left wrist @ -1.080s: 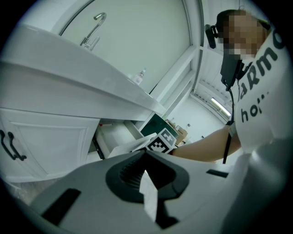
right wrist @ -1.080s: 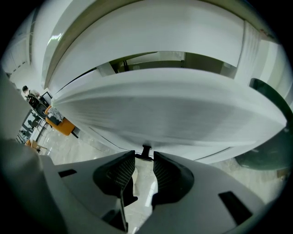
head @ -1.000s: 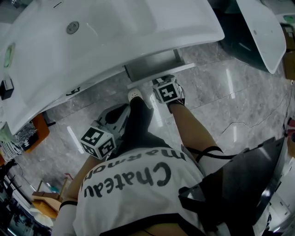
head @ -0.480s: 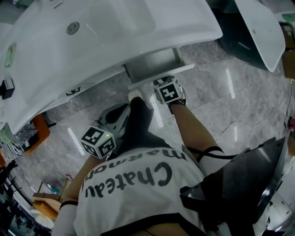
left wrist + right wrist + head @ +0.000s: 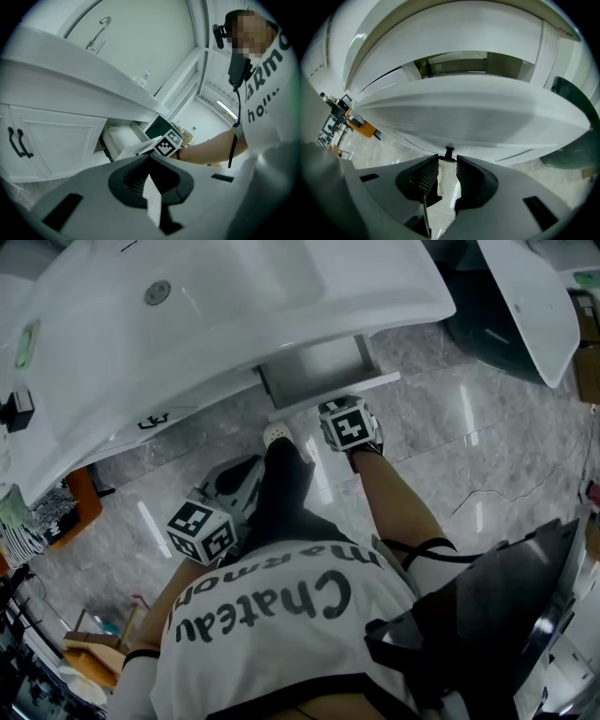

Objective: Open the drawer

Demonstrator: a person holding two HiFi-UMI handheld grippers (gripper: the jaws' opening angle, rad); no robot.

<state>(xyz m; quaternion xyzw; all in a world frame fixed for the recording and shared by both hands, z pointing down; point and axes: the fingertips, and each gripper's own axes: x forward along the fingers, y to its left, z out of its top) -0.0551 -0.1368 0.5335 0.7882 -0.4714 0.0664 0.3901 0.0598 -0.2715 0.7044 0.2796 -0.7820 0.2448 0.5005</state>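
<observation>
hardly anything has moved since a second ago: the drawer (image 5: 319, 364) stands pulled out about as far from under the white counter (image 5: 234, 315), and the right gripper (image 5: 448, 158) sits at the same spot on the drawer's near face. the drawer is below the right part of the counter, partly open, its pale inside showing between the counter's edge and its white front panel. a small black knob (image 5: 449, 153) sticks out of that panel. the right gripper's jaws are partly closed and pinch this knob at their tips, with the gripper pointing steeply down at the panel.

just left of the drawer, in the left gripper view, are cabinet doors (image 5: 51, 140) with dark curved handles. a tap (image 5: 99, 33) stands on the counter above them.

the left gripper (image 5: 149, 161) hangs near the person's left knee, well apart from the drawer, on its near left. its jaw tips meet with nothing between them, and it faces the cabinet and the open drawer.

a white shoe (image 5: 276, 434) rests on the grey marble floor (image 5: 469, 456) just left of the right gripper, touching nothing on the drawer. an orange box (image 5: 82, 507) sits at the far left on the floor.
</observation>
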